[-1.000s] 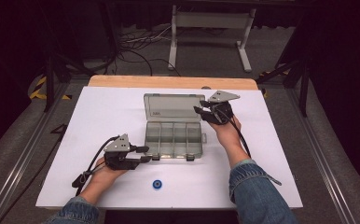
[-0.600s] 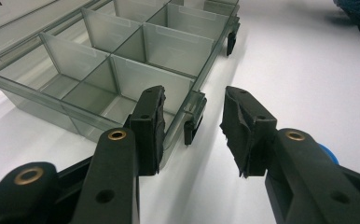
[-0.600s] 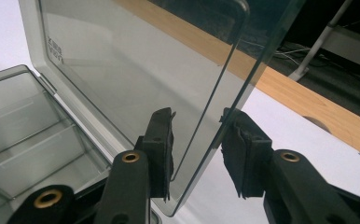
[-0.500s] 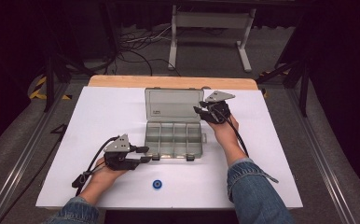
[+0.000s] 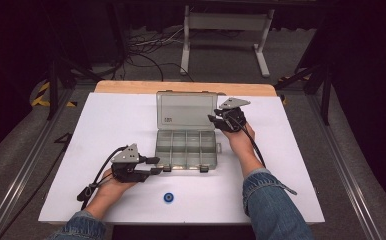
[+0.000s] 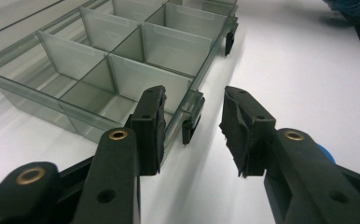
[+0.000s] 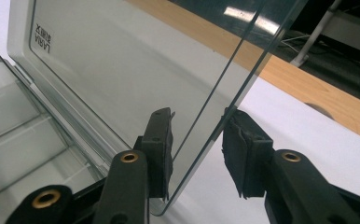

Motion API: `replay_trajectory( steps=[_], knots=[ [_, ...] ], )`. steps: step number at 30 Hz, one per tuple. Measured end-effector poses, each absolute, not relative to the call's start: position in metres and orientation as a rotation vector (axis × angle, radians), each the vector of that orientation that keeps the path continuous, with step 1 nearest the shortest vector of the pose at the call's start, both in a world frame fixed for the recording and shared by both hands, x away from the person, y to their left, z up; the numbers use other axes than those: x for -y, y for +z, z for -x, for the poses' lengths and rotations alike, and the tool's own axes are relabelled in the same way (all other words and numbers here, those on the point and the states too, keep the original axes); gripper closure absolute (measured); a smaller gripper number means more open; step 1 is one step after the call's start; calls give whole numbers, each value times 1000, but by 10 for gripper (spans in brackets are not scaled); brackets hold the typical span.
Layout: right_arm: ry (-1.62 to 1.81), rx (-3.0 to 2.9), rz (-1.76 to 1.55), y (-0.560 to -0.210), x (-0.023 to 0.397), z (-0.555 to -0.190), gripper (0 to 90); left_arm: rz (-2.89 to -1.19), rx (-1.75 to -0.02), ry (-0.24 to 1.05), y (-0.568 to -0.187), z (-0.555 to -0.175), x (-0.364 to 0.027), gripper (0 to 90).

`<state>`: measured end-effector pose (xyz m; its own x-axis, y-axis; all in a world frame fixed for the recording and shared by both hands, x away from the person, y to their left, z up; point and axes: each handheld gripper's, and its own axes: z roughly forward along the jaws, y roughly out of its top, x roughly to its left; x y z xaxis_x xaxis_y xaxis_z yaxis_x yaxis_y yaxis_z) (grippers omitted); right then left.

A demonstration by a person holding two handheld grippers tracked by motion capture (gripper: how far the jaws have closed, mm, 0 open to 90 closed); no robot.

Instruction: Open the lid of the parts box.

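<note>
Overhead view of a white table top (image 5: 106, 130), with a person's two forearms coming in from the bottom edge.

At the left, the left gripper (image 5: 156, 165) lies low on the table and points at the near left corner of a clear plastic compartment box (image 5: 186, 167). In the left gripper view we see its jaws (image 6: 194, 95) standing apart. One pad hangs over the box's front wall and the other is out over bare table, with a small dark latch (image 6: 187, 130) between them. Neither pad presses on anything, so this gripper is open and only steadies the spot. It sits where it sat a second ago.

In the middle, the box rests flat, its compartments bare as far as we can see. A small blue disc (image 5: 169, 197) lies on the table in front of it, well apart.

Behind the compartments, the lid (image 5: 186, 110) stands raised on its rear hinge. Its top edge reaches slightly farther up the picture than it did a second ago.

At the right, the right gripper (image 5: 213, 120) has shifted a little along with the lid's right edge. In the right gripper view the thin lid (image 7: 122, 70) passes between the parted jaws (image 7: 197, 114) with a gap on each side, so we read it as open, guiding, not clamping.

We judge that the lid is being swung on its hinge; whether towards open or shut we cannot tell.
</note>
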<state>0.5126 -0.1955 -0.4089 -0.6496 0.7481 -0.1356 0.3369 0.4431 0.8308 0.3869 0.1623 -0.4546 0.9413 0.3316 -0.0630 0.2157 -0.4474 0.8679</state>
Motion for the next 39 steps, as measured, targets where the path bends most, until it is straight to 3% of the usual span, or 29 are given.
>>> replay_trajectory(
  steps=[39],
  knots=[
    [1144, -2291, -1033, -431, 198, -525, 487, -2055, -385, 145, -455, -387, -163, 601]
  ],
)
